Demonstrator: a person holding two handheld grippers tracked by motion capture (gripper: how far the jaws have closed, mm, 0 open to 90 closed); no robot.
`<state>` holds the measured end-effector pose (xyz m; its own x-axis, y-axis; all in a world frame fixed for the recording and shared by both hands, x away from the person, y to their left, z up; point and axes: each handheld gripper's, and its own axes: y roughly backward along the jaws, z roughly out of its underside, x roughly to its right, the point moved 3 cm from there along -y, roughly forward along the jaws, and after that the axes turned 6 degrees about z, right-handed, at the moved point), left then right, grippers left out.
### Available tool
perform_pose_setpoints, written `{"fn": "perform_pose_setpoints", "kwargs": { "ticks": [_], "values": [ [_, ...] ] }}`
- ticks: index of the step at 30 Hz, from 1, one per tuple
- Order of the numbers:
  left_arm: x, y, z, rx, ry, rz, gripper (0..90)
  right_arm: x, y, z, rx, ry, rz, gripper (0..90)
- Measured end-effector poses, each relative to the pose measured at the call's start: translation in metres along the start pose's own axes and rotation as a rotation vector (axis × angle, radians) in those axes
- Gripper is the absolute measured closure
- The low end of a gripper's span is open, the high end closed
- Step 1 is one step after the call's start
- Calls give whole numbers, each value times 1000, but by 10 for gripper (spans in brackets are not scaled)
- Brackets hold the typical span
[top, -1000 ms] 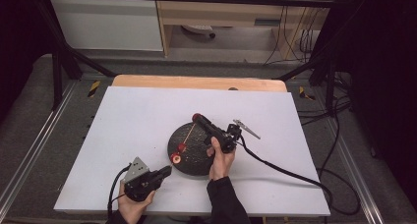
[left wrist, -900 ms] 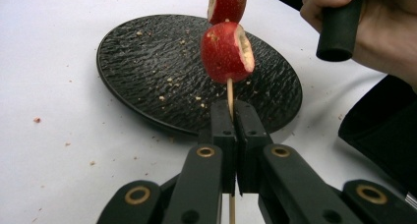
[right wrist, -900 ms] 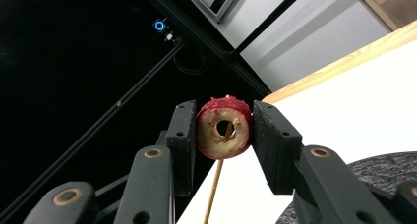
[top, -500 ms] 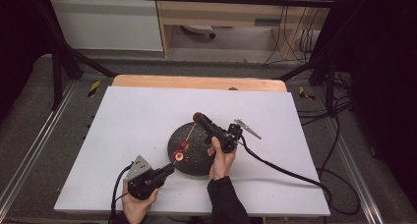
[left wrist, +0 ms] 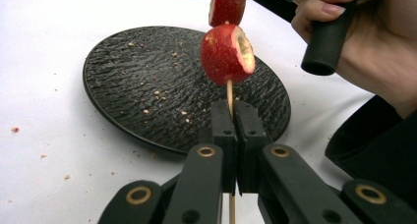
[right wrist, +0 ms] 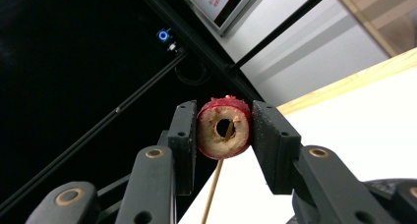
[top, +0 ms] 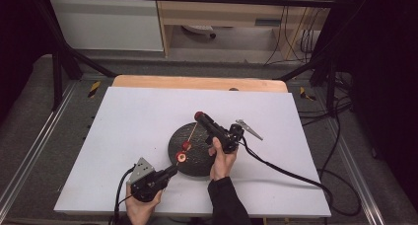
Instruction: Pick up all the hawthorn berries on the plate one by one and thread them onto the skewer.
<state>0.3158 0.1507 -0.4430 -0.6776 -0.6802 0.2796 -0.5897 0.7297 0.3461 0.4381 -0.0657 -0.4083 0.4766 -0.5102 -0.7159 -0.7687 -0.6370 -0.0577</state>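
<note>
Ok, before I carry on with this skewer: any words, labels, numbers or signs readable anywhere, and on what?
None can be read.
Board behind the dark frame, right gripper view: red marks on white, cut off and too blurred to read.
Blue ring light on a dark post: a glowing symbol, no text.
Yellow-and-black tags beside the table, high view: stripes, no words.

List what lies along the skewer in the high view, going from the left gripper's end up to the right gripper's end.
Left gripper shut on the thin wooden skewer → red cored fruit slice → second red fruit slice → bare stick over the round black textured plate → third red slice, clamped by the right gripper.
</note>
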Motion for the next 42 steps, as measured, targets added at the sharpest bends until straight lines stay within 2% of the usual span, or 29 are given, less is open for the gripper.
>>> {"fn": "perform_pose_setpoints", "kwargs": {
  "ticks": [4, 9, 15, 21, 26, 29, 32, 36, 41, 42],
  "values": [
    [2, -1, 0, 7, -1, -5, 882, 1, -1, 0, 7, -4, -8, 639],
    [8, -9, 2, 2, -18, -24, 882, 1, 0, 3, 11, -49, -15, 639],
    [4, -10, 1, -4, -23, -41, 882, -3, 2, 1, -3, -74, 5, 637],
    [0, -4, -2, -13, -58, -68, 882, -3, 3, -1, -36, -63, 25, 640],
    [-3, 2, -7, -29, -79, -63, 882, -4, 4, -6, -82, -4, 38, 643],
    [-2, 3, -7, -21, -75, -54, 882, -4, 4, -6, -71, 34, 27, 644],
    [1, 2, -5, -14, -83, -59, 882, -4, 3, -4, -58, 33, 20, 644],
    [2, 2, -3, 7, -96, -72, 882, -3, 2, -3, -52, 14, 24, 644],
    [6, 1, -2, 17, -113, -85, 882, -4, 2, -4, -64, -79, 27, 644],
    [5, 1, -2, 16, -112, -87, 882, -3, 2, -3, -66, -81, 37, 644]
  ]
}}
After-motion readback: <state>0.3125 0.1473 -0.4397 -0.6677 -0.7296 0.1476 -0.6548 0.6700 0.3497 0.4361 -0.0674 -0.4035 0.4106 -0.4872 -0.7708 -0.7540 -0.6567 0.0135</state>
